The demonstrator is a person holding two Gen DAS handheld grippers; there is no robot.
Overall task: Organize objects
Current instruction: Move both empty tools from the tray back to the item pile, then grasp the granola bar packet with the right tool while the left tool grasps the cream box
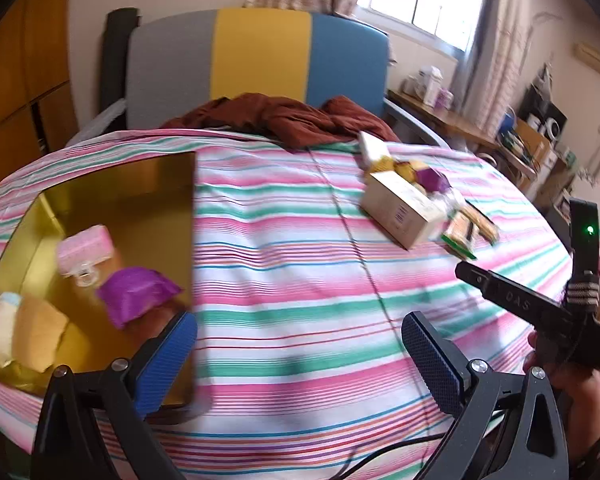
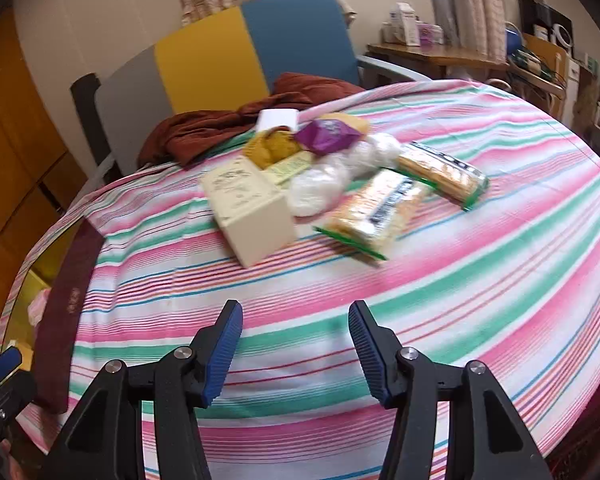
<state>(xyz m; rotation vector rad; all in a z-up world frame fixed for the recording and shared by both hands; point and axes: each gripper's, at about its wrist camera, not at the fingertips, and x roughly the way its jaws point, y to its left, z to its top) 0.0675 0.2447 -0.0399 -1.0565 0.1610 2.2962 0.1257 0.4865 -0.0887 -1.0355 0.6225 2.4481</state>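
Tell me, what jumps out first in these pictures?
The pink, green and white striped bedsheet fills both views. On it, ahead of the open right gripper, lies a heap of snacks around a cream cardboard box. To the left, a shiny gold metal tin already holds a purple foil packet.

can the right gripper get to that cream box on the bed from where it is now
Probably yes. The right gripper has open, empty jaws, and only bare striped sheet lies between it and the cream box, whose near corner faces it.
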